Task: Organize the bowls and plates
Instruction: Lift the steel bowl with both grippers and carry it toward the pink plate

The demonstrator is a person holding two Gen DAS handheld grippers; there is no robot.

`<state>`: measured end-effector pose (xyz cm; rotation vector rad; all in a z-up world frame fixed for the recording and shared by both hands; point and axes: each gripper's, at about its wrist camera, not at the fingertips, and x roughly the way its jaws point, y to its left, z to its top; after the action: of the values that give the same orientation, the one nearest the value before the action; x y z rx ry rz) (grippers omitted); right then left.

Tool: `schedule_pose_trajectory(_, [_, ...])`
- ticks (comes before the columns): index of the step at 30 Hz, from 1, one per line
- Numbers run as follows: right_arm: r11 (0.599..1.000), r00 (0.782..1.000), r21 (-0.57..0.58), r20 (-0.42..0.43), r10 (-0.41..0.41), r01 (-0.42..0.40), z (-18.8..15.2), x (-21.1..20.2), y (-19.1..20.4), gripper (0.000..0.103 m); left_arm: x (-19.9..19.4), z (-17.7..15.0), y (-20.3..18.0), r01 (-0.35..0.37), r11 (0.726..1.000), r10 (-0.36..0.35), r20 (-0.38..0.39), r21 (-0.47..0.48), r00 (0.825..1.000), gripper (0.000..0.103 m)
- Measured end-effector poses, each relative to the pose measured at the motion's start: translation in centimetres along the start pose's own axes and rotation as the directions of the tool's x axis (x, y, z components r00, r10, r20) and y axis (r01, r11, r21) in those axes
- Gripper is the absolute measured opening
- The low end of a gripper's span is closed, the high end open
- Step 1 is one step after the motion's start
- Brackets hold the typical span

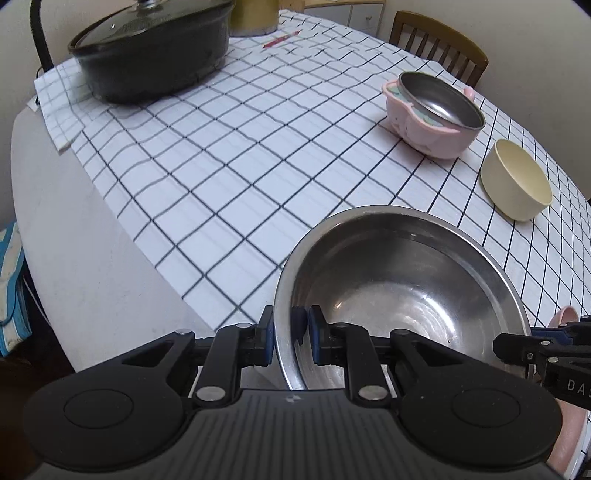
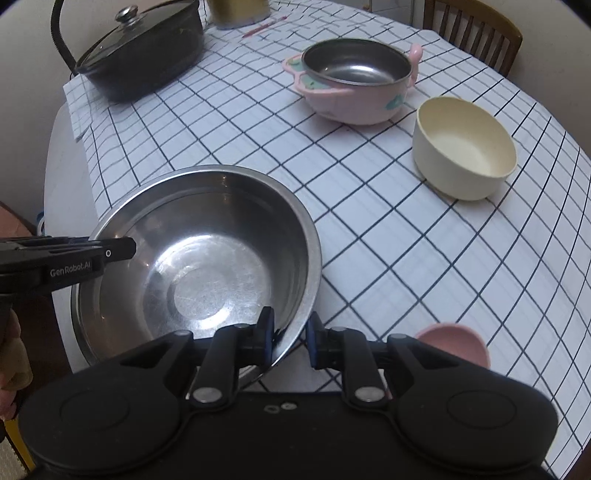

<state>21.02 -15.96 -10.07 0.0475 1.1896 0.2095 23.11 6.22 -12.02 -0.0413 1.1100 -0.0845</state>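
Observation:
A large steel bowl (image 1: pixel 406 295) (image 2: pixel 199 266) is held over the near edge of the checked tablecloth. My left gripper (image 1: pixel 291 332) is shut on its left rim. My right gripper (image 2: pixel 290 341) is shut on its near-right rim. A pink bowl with a steel liner (image 1: pixel 432 110) (image 2: pixel 354 77) stands at the far right. A cream bowl (image 1: pixel 517 181) (image 2: pixel 461 147) stands beside it, nearer. A pink dish (image 2: pixel 454 343) (image 1: pixel 563 317) shows partly behind the right gripper.
A black lidded pot (image 1: pixel 155 55) (image 2: pixel 144 51) sits at the far left on a folded cloth. A gold container (image 1: pixel 255 16) and a red pen (image 1: pixel 280 38) lie at the back. A wooden chair (image 1: pixel 439 44) stands behind the table.

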Motion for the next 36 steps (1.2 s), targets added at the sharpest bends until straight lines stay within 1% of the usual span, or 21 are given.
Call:
schedule_pose_trajectory(2, [1.000,1.000,0.000,-0.016,0.004,-0.004,-0.2,0.2,0.1,0.019,0.1,-0.5,0.2,0.000,1.000,0.000,-0.007,-0.004,1.000,0.018])
schedule_pose_trajectory(10, [1.000,1.000,-0.017,-0.029,-0.008,0.007,-0.4,0.9,0.9,0.019,0.3,-1.1,0.9,-0.016,1.000,0.016,-0.011,-0.022,1.000,0.018])
schedule_pose_trajectory(14, [1.000,0.998,-0.024,-0.057,-0.010,0.009,-0.6,1.8,1.3,0.022,0.6,-1.5,1.1,-0.015,0.999,0.015,-0.020,-0.028,1.000,0.018])
schedule_pose_trajectory(19, [1.000,0.998,-0.018,-0.056,-0.017,0.016,-0.6,2.0,1.6,0.025,0.8,-1.4,1.4,-0.003,0.999,0.002,-0.025,-0.046,1.000,0.018])
schedule_pose_trajectory(22, [1.000,0.998,-0.004,-0.056,-0.015,0.015,-0.6,2.0,1.5,0.028,0.7,-1.4,1.3,-0.002,0.999,0.001,-0.025,-0.041,1.000,0.018])
schedule_pose_trajectory(24, [1.000,0.999,0.007,-0.049,-0.022,0.022,-0.7,1.9,1.5,0.029,0.7,-1.4,1.4,0.000,0.999,-0.001,-0.030,-0.038,1.000,0.018])
schedule_pose_trajectory(26, [0.999,0.999,0.019,-0.038,-0.028,0.029,-0.6,1.8,1.4,0.034,0.6,-1.4,1.4,-0.005,0.999,0.004,-0.021,-0.032,1.000,0.018])
schedule_pose_trajectory(29, [0.999,0.999,0.046,-0.028,-0.028,0.029,-0.6,1.5,1.1,0.039,0.1,-1.4,1.4,-0.008,1.000,0.008,-0.010,-0.023,1.000,0.018])
schedule_pose_trajectory(36, [0.997,0.999,0.078,0.025,-0.029,0.027,-0.6,-0.4,0.7,0.044,-1.3,-1.6,1.4,-0.028,0.999,0.028,0.008,-0.026,1.000,0.018])
